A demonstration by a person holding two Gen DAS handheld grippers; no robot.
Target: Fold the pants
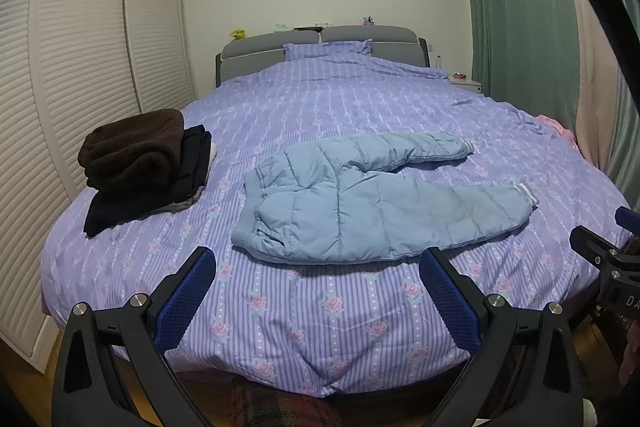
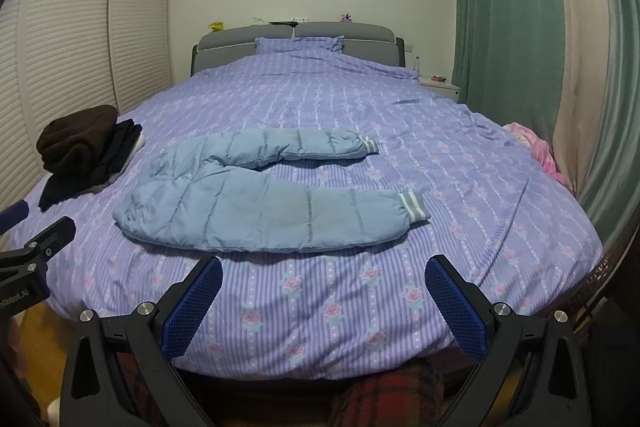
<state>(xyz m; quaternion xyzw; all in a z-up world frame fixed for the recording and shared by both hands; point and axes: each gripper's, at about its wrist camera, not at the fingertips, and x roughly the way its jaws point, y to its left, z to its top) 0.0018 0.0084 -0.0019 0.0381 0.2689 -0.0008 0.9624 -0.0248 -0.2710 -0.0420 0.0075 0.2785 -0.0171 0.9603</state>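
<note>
Light blue quilted pants (image 1: 360, 203) lie spread flat on the purple striped bedspread (image 1: 320, 307), waistband at the left, both legs pointing right with striped cuffs. They also show in the right wrist view (image 2: 256, 215). My left gripper (image 1: 316, 291) is open and empty, held above the bed's foot edge, short of the pants. My right gripper (image 2: 324, 295) is open and empty, also just short of the near leg. The right gripper shows at the right edge of the left wrist view (image 1: 604, 259); the left gripper shows at the left edge of the right wrist view (image 2: 36, 251).
A stack of folded dark clothes (image 1: 140, 163) with a brown fleece on top sits at the bed's left side. A pink cloth (image 2: 532, 151) lies at the right edge. White slatted wardrobe doors (image 1: 60, 87) stand left, green curtains (image 2: 512, 27) right.
</note>
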